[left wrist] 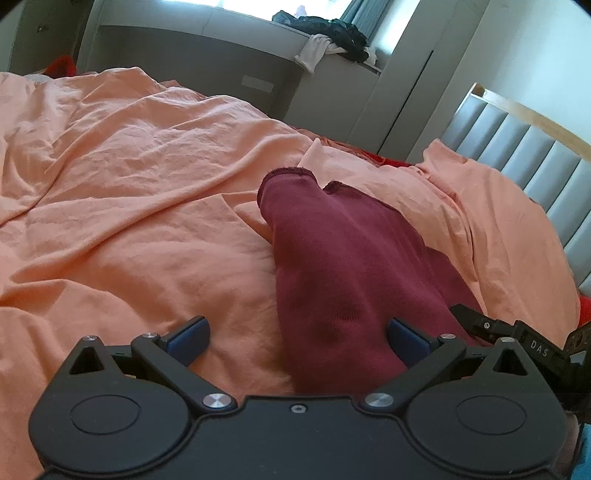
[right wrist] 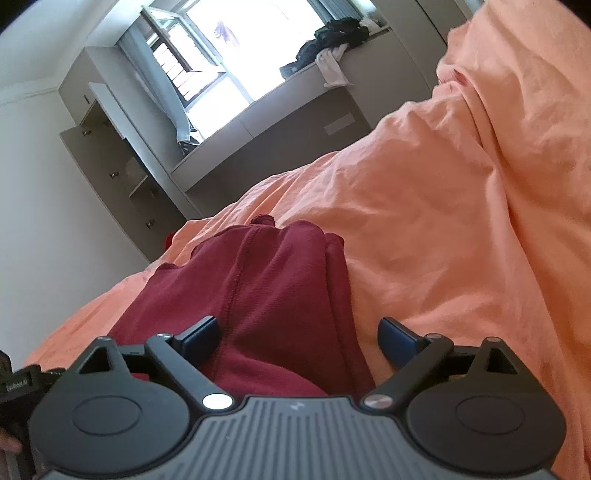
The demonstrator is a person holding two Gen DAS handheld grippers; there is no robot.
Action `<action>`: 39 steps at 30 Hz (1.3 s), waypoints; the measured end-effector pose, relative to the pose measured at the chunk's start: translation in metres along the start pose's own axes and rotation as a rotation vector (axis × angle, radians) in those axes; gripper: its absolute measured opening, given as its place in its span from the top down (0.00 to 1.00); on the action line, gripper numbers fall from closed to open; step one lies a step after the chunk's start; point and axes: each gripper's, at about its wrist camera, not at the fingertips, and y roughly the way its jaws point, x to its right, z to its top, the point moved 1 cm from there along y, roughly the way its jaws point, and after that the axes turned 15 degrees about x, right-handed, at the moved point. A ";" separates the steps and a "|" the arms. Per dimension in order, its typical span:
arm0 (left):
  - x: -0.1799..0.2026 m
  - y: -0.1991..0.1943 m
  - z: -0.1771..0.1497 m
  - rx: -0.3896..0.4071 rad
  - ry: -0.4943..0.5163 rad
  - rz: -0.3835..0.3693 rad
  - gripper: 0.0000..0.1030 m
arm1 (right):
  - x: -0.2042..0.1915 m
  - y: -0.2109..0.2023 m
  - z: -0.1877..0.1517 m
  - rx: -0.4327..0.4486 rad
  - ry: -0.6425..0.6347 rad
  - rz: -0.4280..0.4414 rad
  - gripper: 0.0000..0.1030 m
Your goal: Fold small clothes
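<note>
A small dark-red garment (left wrist: 332, 266) lies rumpled on the orange bed sheet (left wrist: 129, 184), stretching away from me. My left gripper (left wrist: 297, 341) is open, its jaws wide apart, with the garment's near end lying between the blue pads (left wrist: 188, 341). The right gripper's black body (left wrist: 517, 336) shows at the garment's right edge. In the right wrist view the garment (right wrist: 266, 295) lies on the sheet (right wrist: 461, 221) with a seam down its middle. My right gripper (right wrist: 297, 341) is open, jaws wide over the garment's near edge.
A grey padded headboard (left wrist: 535, 162) rises at the right. A grey window ledge (left wrist: 229, 62) behind the bed holds a pile of dark and white clothes (left wrist: 332, 33). A grey cabinet (right wrist: 110, 166) with open doors stands by the window (right wrist: 229, 55).
</note>
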 end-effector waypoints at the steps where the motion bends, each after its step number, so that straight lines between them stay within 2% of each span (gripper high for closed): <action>1: 0.001 0.001 0.000 -0.003 0.007 -0.001 0.00 | -0.001 0.000 0.000 0.000 -0.001 0.007 0.14; 3: 0.001 0.001 0.000 -0.008 0.022 -0.002 0.00 | -0.002 -0.001 0.001 -0.002 0.011 0.030 0.23; 6: 0.002 0.002 0.001 -0.013 0.030 -0.002 0.00 | -0.004 -0.001 0.001 -0.006 0.022 0.050 0.27; 23: 0.003 0.004 0.002 -0.032 0.027 -0.001 0.00 | -0.008 0.008 -0.001 -0.011 0.025 0.032 0.17; 25: 0.003 0.005 0.003 -0.038 0.028 -0.004 0.00 | -0.010 0.009 -0.001 -0.011 0.015 0.028 0.18; 30: 0.007 0.005 0.004 -0.046 0.040 -0.039 0.01 | -0.016 0.008 -0.003 0.001 -0.015 0.029 0.27; 35: 0.014 0.003 0.005 -0.043 0.084 -0.059 0.08 | -0.022 0.007 -0.002 0.004 -0.047 0.030 0.29; 39: 0.021 0.006 0.005 -0.045 0.137 -0.075 0.16 | -0.024 0.010 -0.002 -0.011 -0.057 0.031 0.23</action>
